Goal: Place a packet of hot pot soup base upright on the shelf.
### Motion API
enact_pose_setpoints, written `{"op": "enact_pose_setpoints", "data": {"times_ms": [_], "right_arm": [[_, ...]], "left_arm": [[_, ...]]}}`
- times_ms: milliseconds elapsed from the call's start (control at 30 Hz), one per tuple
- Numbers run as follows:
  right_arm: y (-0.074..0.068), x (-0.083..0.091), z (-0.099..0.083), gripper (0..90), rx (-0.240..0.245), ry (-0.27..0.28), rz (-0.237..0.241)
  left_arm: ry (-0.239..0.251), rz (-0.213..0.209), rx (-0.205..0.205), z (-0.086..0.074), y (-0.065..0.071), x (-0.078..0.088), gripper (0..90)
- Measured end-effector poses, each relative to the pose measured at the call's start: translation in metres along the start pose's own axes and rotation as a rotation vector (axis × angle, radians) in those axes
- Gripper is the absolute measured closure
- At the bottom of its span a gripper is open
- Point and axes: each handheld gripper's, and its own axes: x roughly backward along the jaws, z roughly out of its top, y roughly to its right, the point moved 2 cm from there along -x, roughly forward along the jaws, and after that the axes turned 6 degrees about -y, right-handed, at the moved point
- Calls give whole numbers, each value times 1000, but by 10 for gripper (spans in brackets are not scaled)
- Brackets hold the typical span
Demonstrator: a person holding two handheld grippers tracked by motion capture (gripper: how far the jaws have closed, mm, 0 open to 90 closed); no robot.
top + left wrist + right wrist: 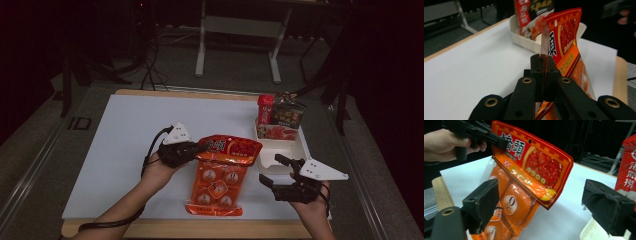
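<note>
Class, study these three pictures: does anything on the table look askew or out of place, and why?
The orange snack pack is askew: the left gripper pinches its header's edge, so the top stands lifted and bent while the rest lies on the table. The other packets stand in the white tray.

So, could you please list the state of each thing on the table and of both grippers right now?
Left gripper: shut on the orange packet's top edge.
Right gripper: open, holding nothing.
Orange packet: sealed, top end lifted, lower end on the table.
White tray: holds upright snack packs at its far end, near part bare.
Snack packs: sealed, standing in the tray.
</note>
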Motion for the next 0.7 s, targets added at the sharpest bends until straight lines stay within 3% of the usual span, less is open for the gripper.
{"op": "enact_pose_setpoints", "data": {"times_ms": [133, 300, 433, 567, 700], "right_arm": [[1, 1, 0, 146, -1, -1, -5], [2, 2, 2, 169, -9, 0, 0], [5, 2, 2, 167, -30, 6, 14], [7, 2, 4, 167, -41, 18, 30], [2, 2, 10, 213, -11, 34, 60]], "left_arm": [[43, -24, -57, 5, 13, 7, 898], [95, -53, -93, 10, 26, 16, 899], [141, -50, -138, 18, 37, 26, 900], [181, -74, -178, 27, 44, 37, 900], [231, -84, -184, 32, 43, 45, 900]]}}
